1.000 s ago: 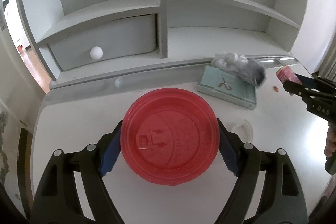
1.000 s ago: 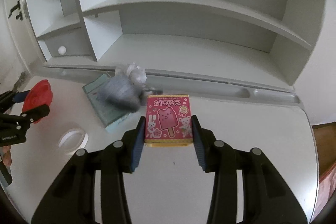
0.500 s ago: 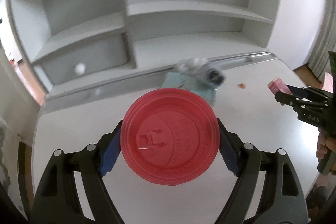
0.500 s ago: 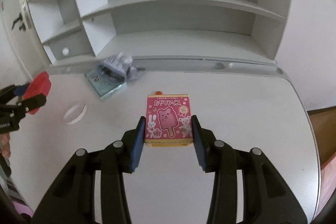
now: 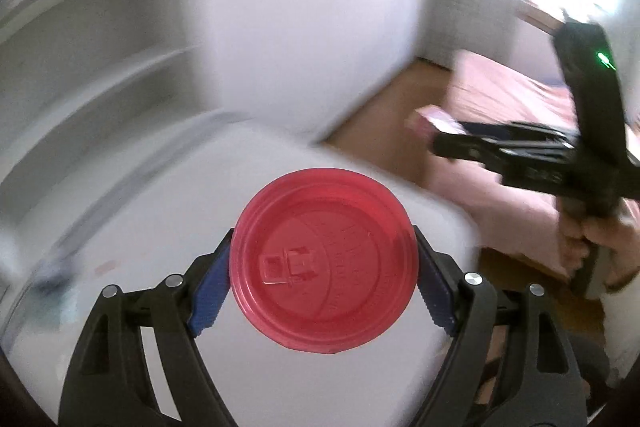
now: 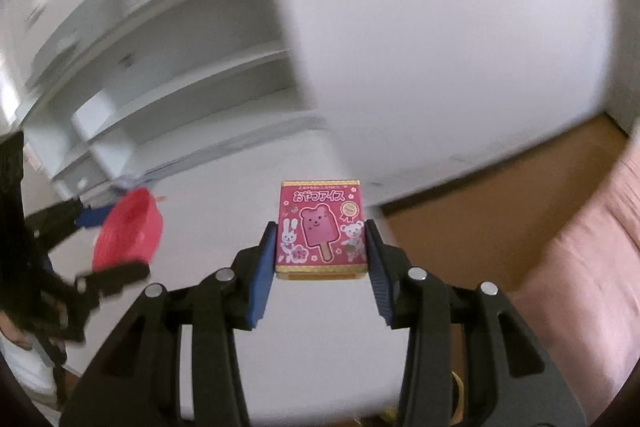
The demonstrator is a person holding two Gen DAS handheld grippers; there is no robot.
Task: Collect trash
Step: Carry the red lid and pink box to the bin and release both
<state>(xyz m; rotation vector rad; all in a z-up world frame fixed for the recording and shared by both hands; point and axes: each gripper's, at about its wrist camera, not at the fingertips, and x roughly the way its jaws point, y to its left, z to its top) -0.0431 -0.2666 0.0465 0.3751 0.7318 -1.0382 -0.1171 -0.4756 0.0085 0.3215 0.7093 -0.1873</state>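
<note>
Blue-padded fingers [image 5: 208, 295] of the left gripper [image 5: 324, 281] are clamped on opposite edges of one round red plastic cup lid [image 5: 324, 275]. Lid is a flat disc with a raised rim, embossed concentric lettering and a small moulded sip-tab left of centre; its face is turned toward the camera. It is held clear above the white desk top [image 5: 132, 239], over the desk's right-hand corner.

Blue-padded fingers [image 6: 260, 275] of the right gripper [image 6: 320, 269] are closed on the two sides of one small pink cardboard snack box [image 6: 320, 227]. Box front carries a bear-shaped ice-lolly picture, a white rabbit, a white bear, a gold seal and Japanese lettering; a gold band edges its top and bottom. It is held upright, off the surface, above the desk edge.

Count: two pieces of trash, one per gripper; two grippers, each also seen in the other's view, left gripper [image 6: 116, 227] with the lid [image 6: 128, 231], right gripper [image 5: 436, 135] with the box [image 5: 434, 119], well apart.

Surroundings are motion-blurred: a white shelf unit [image 6: 168, 67] behind the desk, a white wall [image 6: 440, 47], brown wood floor [image 6: 480, 171] and a pink fabric surface [image 6: 588, 247] at right. Shelf contents cannot be determined. A small blurred object [image 5: 52, 275] lies at the desk's left; its identity cannot be told.
</note>
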